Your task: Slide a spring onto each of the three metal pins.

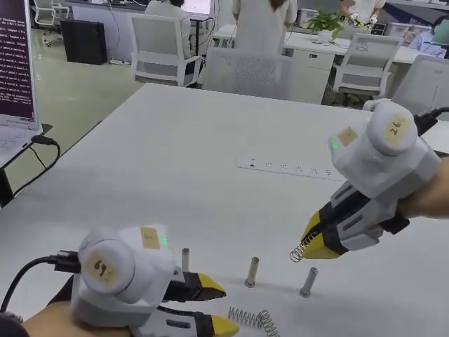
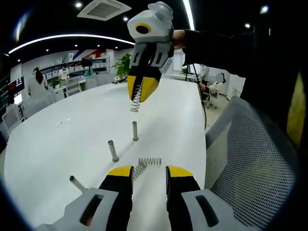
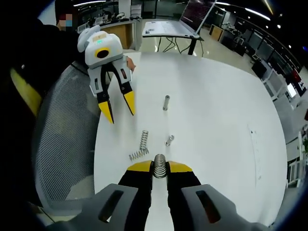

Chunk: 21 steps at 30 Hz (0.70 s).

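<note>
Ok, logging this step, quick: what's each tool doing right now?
Left tool: open, holding nothing.
Right tool: shut on a small coiled metal spring.

The left gripper (image 1: 223, 307) is held low and close to the body, its yellow-tipped jaws parted with nothing between them and pointed to the person's right. The right gripper (image 1: 309, 246) is held higher and further out, angled downward toward the left one and kept well apart from it. Its jaws are closed on a spring (image 1: 300, 250), which hangs from the tips. A dark sleeve (image 2: 216, 48) is seen behind the right gripper.
</note>
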### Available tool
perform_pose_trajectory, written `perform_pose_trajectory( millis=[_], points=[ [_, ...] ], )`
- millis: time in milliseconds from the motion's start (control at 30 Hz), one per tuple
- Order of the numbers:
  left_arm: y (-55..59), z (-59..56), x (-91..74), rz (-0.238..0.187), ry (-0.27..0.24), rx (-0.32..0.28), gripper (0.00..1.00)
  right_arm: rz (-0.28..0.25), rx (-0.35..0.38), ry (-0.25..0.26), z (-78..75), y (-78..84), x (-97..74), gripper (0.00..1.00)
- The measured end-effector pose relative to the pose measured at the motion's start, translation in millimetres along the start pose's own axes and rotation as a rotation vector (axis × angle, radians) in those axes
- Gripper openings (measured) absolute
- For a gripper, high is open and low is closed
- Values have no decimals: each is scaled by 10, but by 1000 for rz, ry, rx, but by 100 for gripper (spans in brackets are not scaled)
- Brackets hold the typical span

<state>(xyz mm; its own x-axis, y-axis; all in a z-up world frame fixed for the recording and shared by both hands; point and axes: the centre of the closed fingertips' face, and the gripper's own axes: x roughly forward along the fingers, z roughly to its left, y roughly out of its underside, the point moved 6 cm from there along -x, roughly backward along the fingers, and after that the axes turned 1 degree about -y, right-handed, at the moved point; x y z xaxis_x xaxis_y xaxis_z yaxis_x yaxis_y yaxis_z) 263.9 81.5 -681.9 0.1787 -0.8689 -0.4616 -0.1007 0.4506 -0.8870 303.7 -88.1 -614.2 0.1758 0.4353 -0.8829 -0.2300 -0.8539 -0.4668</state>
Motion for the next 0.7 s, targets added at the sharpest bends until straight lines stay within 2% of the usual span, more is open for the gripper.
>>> perform_pose_trajectory(
  millis=[233, 700],
  points=[
    [12, -6, 3, 5, 3, -1, 20, 46, 16, 9, -58, 121, -11, 8],
    [34, 7, 1, 9, -5, -6, 21, 134, 34, 5, -168, 337, 132, 8]
  ],
)
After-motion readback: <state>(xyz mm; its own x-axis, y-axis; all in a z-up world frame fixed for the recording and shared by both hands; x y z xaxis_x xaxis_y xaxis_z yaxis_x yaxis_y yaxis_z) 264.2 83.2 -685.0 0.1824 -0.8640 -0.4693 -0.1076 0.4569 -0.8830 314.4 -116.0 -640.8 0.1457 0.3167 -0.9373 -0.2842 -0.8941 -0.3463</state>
